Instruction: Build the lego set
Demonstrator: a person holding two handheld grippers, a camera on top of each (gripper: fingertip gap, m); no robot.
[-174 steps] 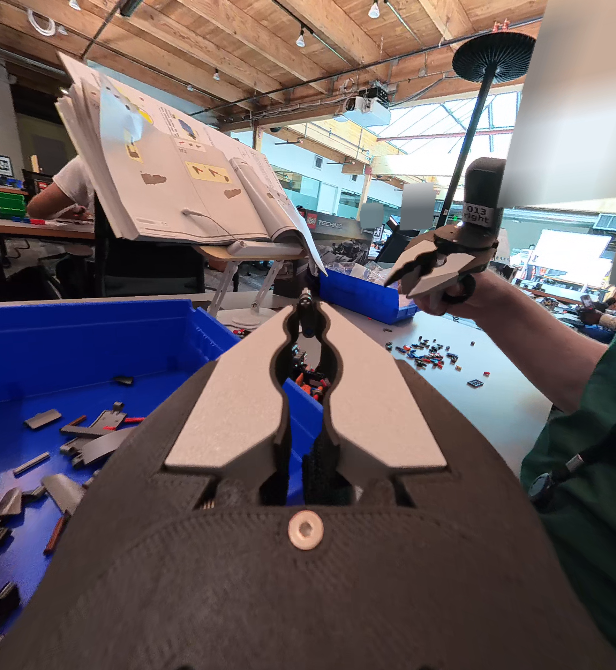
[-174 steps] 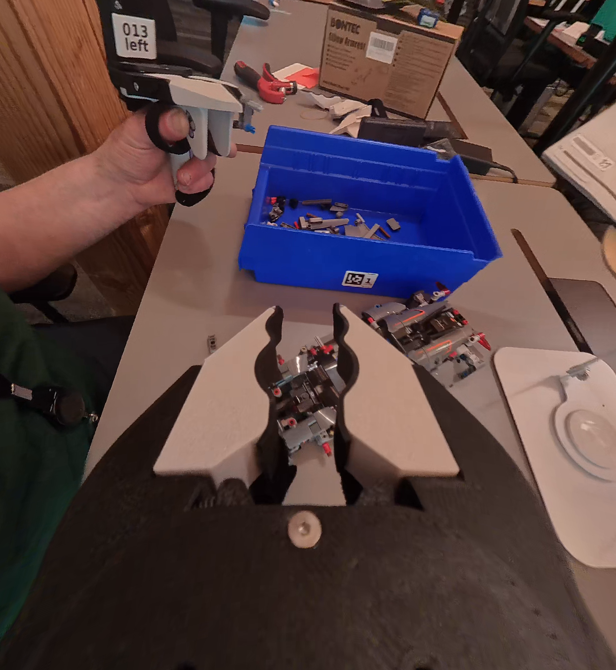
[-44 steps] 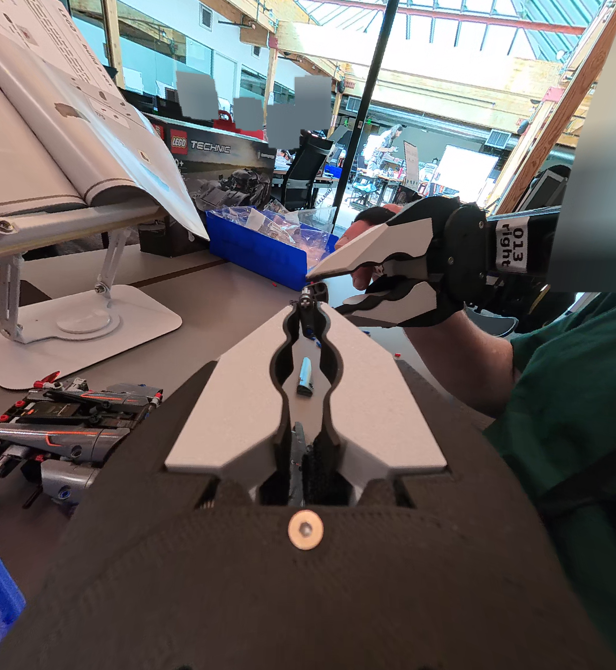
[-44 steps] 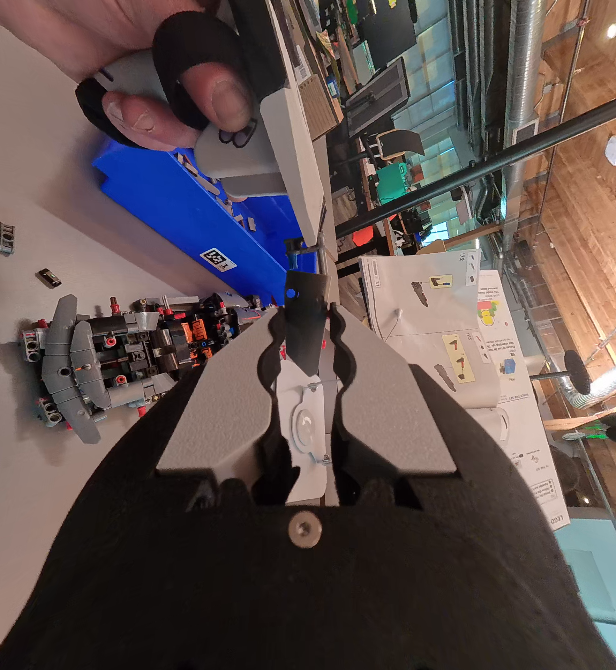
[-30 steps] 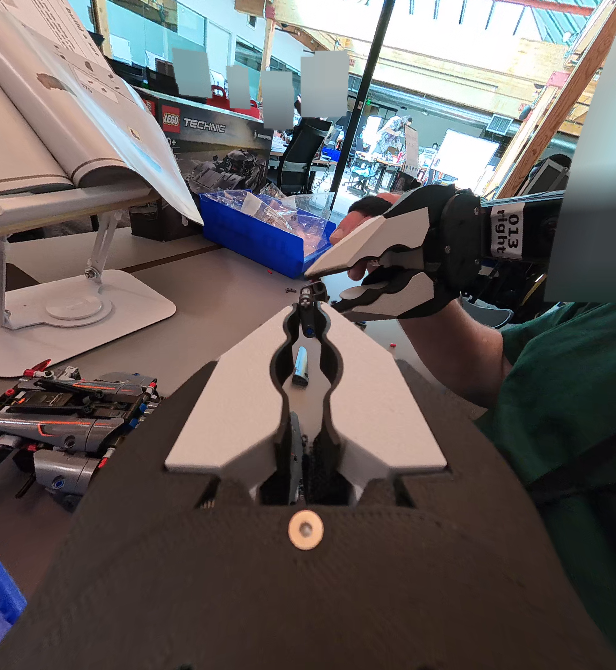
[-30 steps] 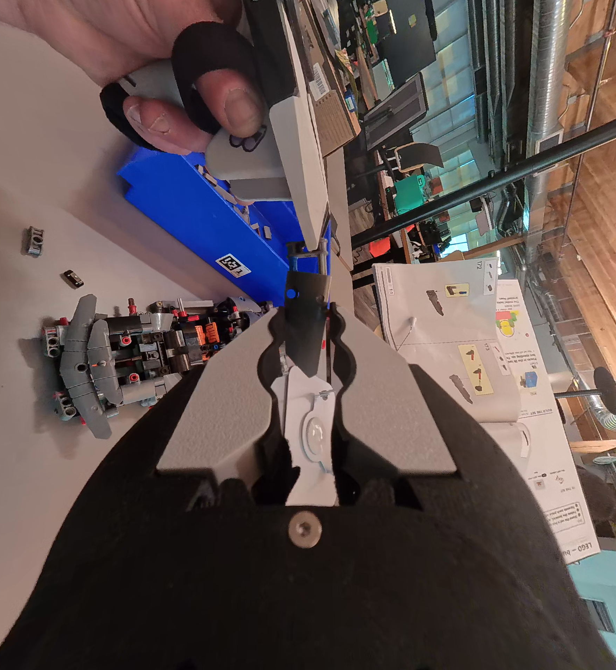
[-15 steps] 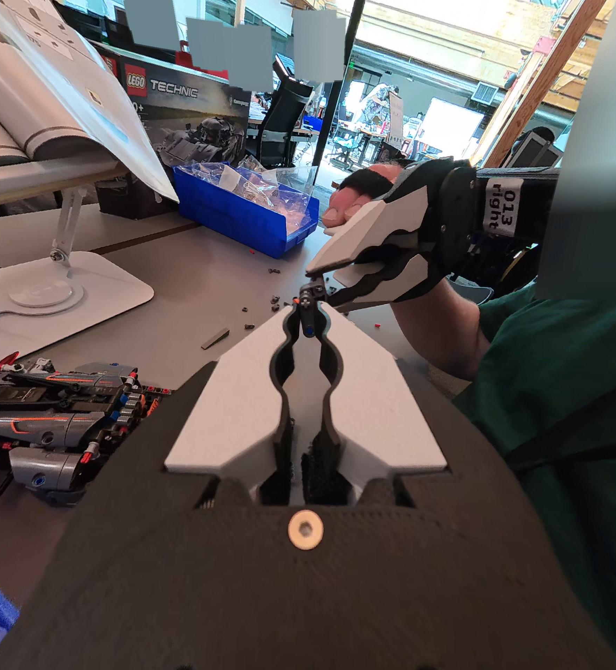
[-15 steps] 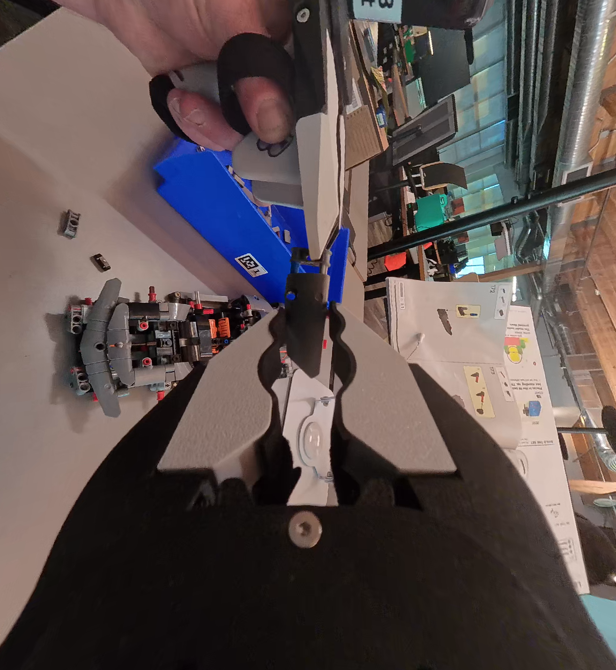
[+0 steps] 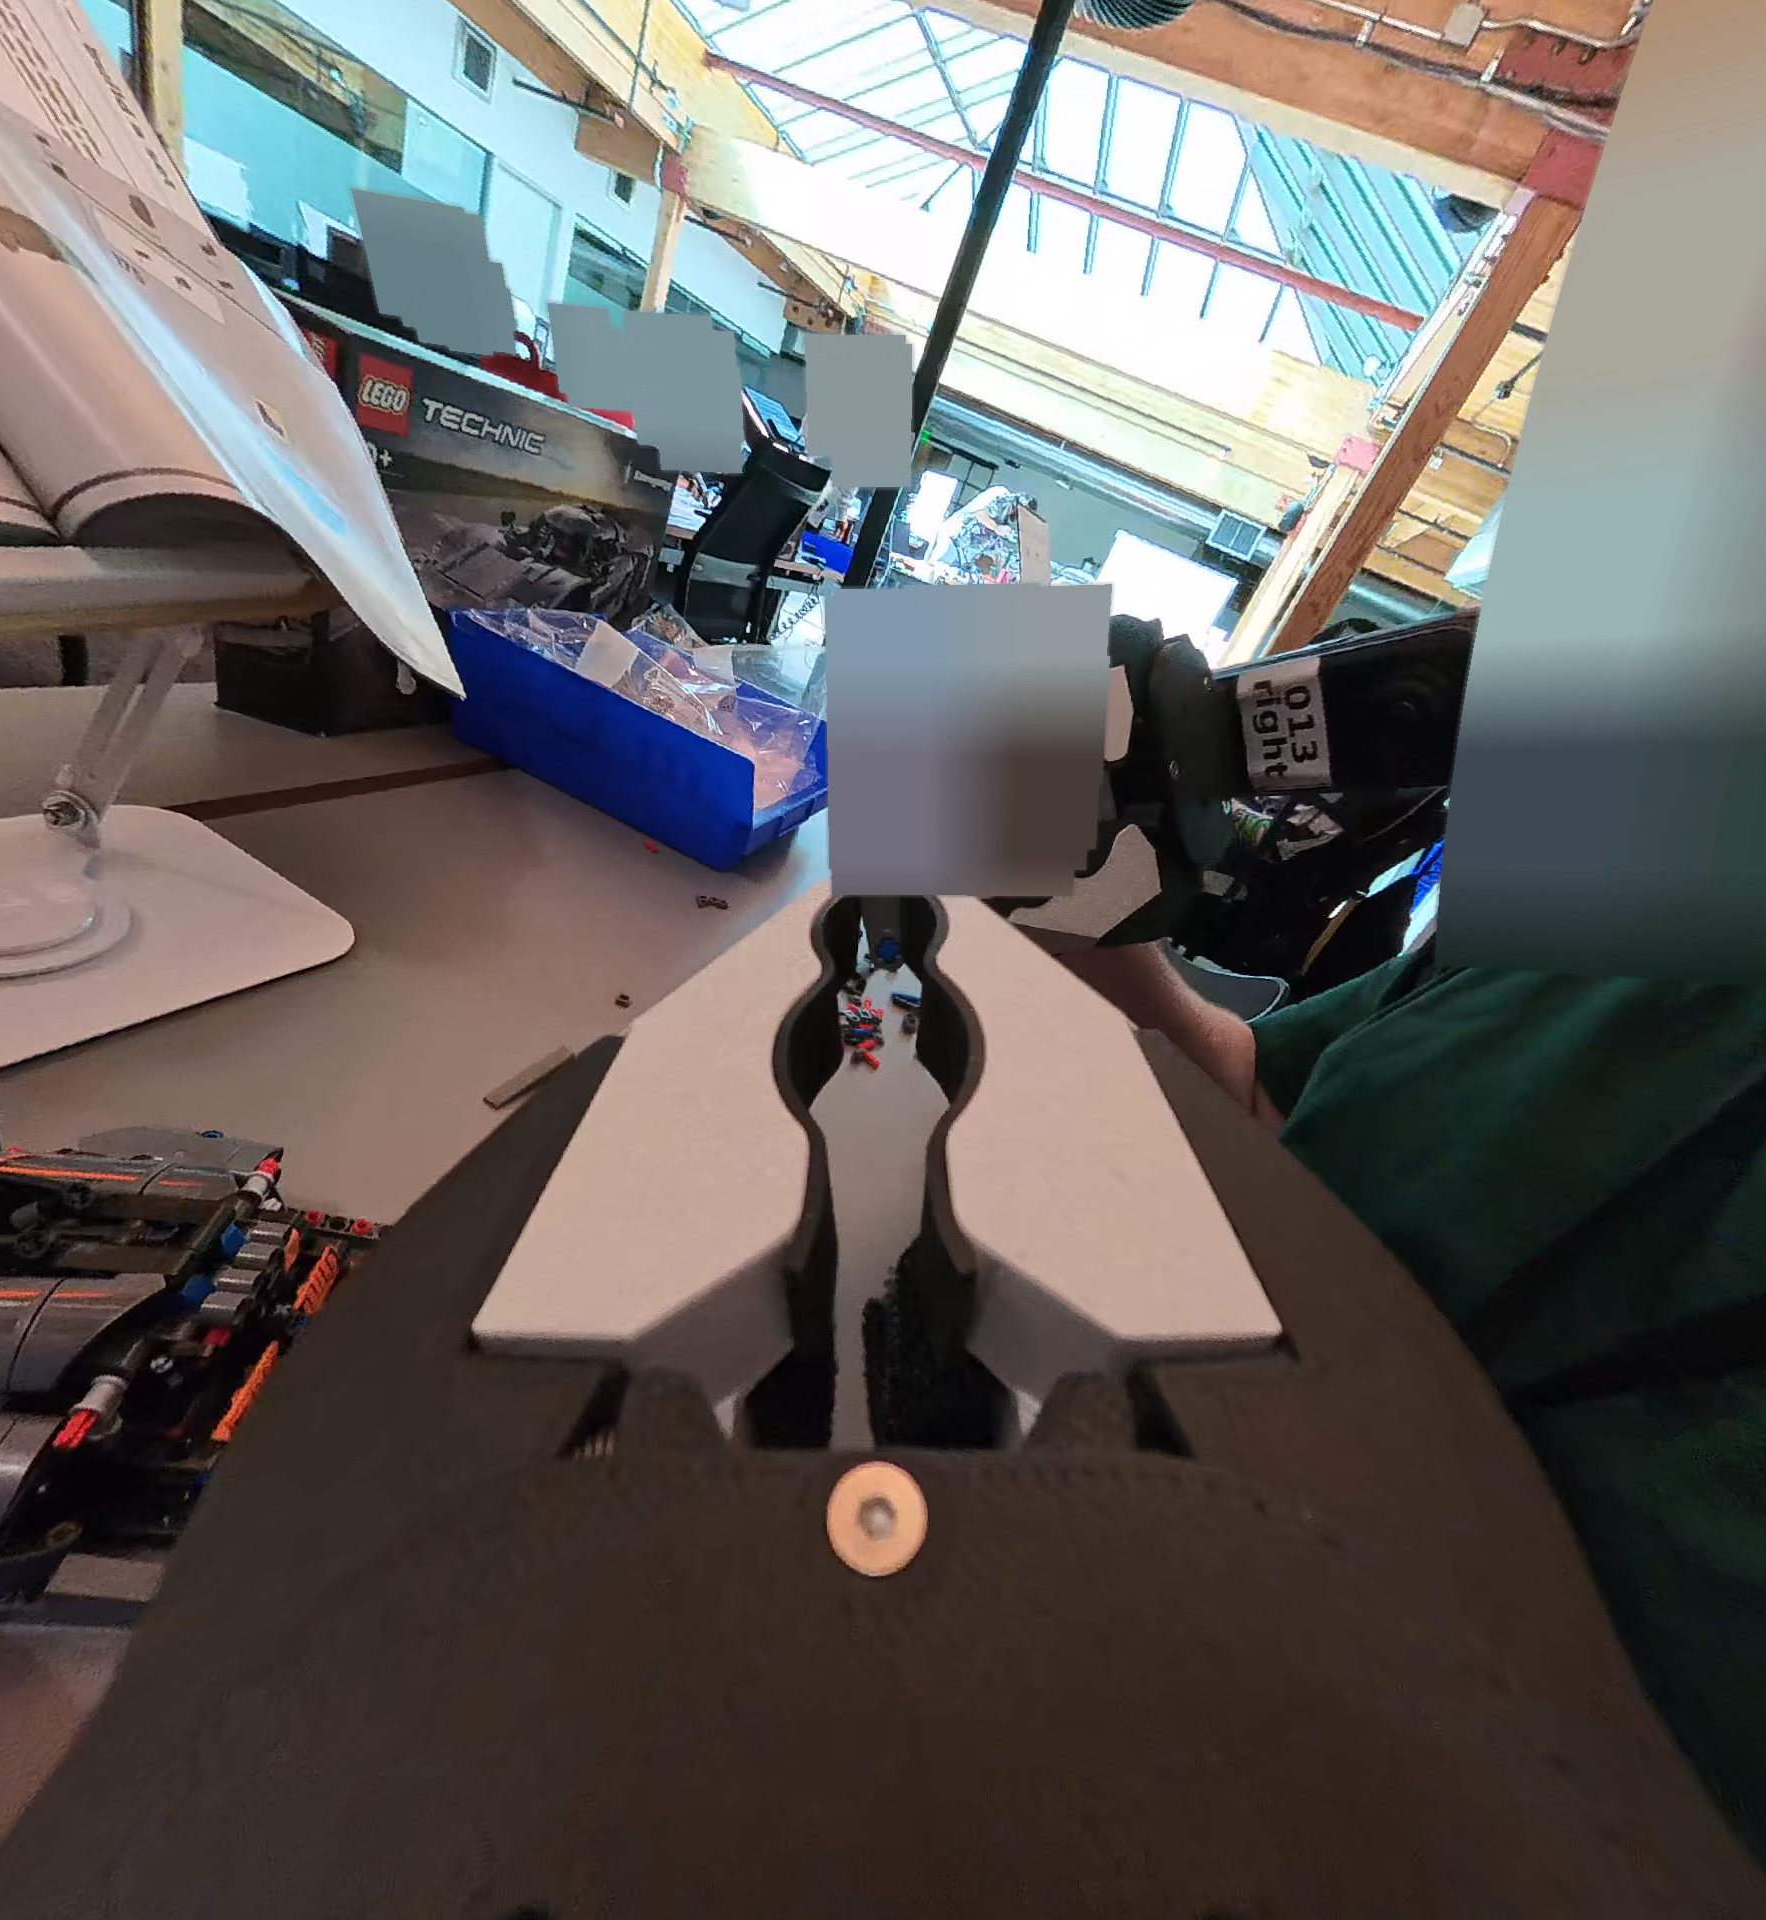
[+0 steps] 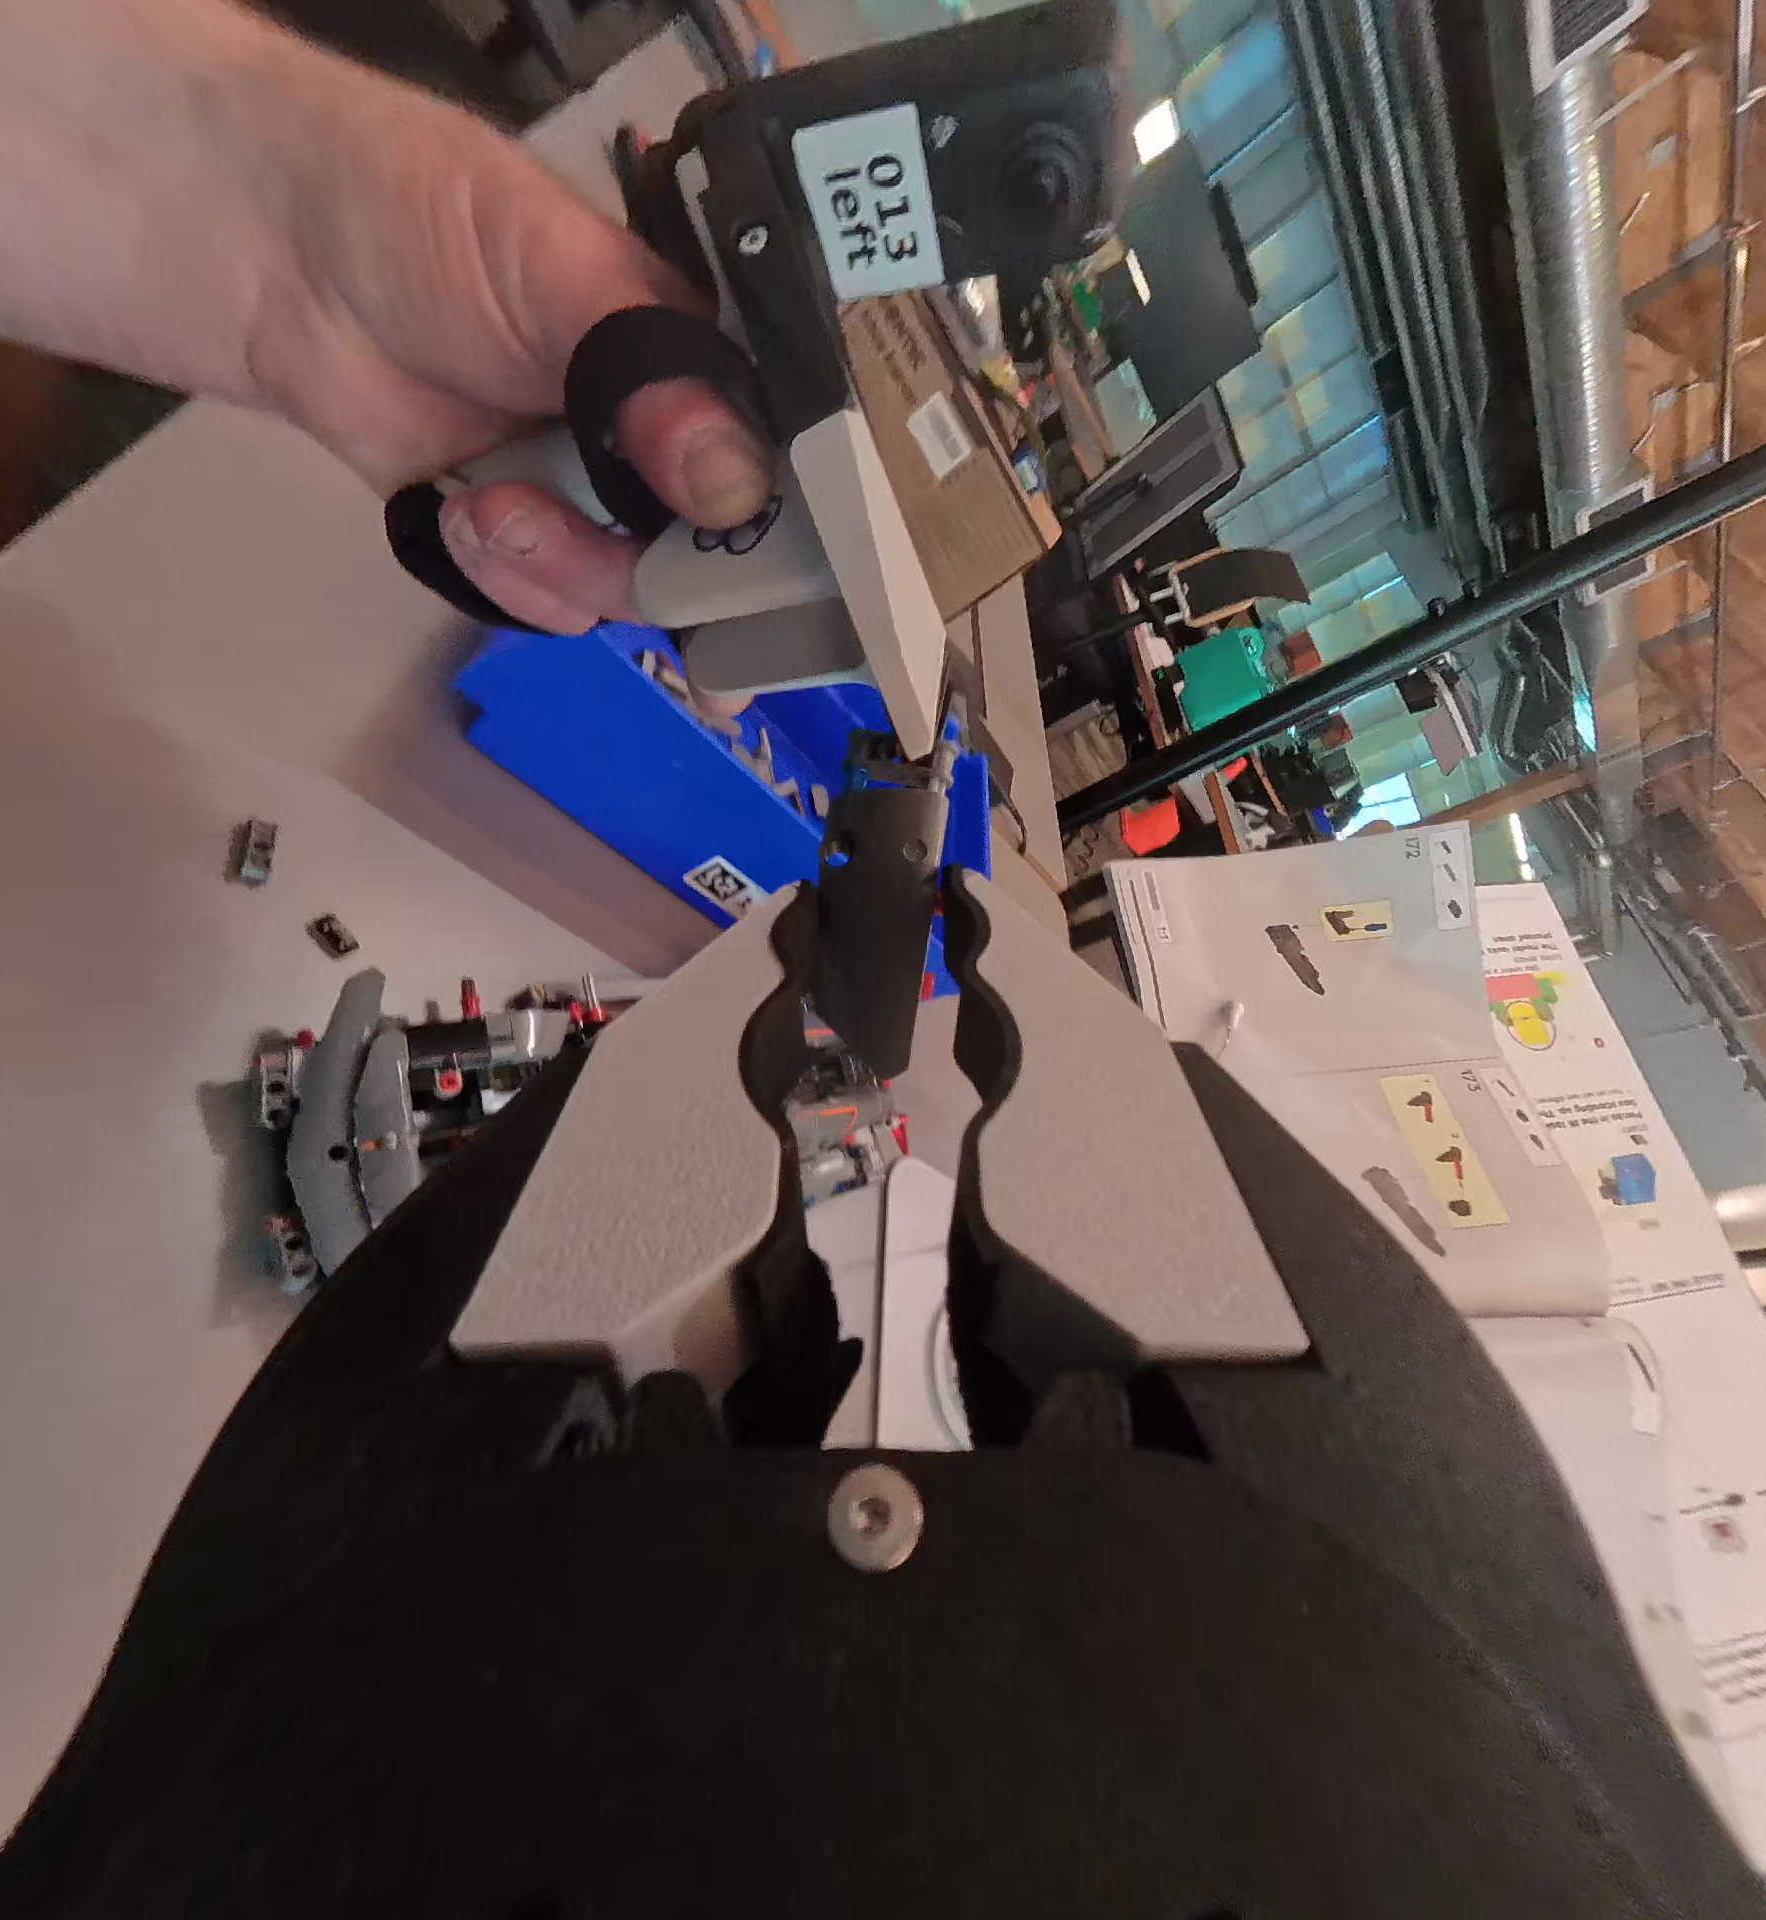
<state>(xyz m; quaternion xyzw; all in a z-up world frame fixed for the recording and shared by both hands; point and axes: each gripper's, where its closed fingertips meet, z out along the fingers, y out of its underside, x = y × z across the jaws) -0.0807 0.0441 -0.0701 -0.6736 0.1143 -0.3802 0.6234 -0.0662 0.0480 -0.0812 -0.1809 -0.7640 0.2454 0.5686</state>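
Two claws (image 10: 874,883) (image 10: 915,743) (one black panel (image 10: 874,935))

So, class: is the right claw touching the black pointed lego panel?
Touching. The right wrist view shows the right claw with its tips closed on the black pointed lego panel, gripping both sides.

Matt black plastic panel (image 10: 874,935); glossy blue plastic bin (image 10: 588,748).

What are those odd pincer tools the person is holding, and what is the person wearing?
Each tool has a black, rough-textured body with a silver screw, and two pale grey, wedge-shaped jaws with wavy black inner edges: the left gripper and the right gripper look alike. Each carries a small printed label and a camera on a black block. Black fabric loops circle the fingers. The person wears a dark green top.
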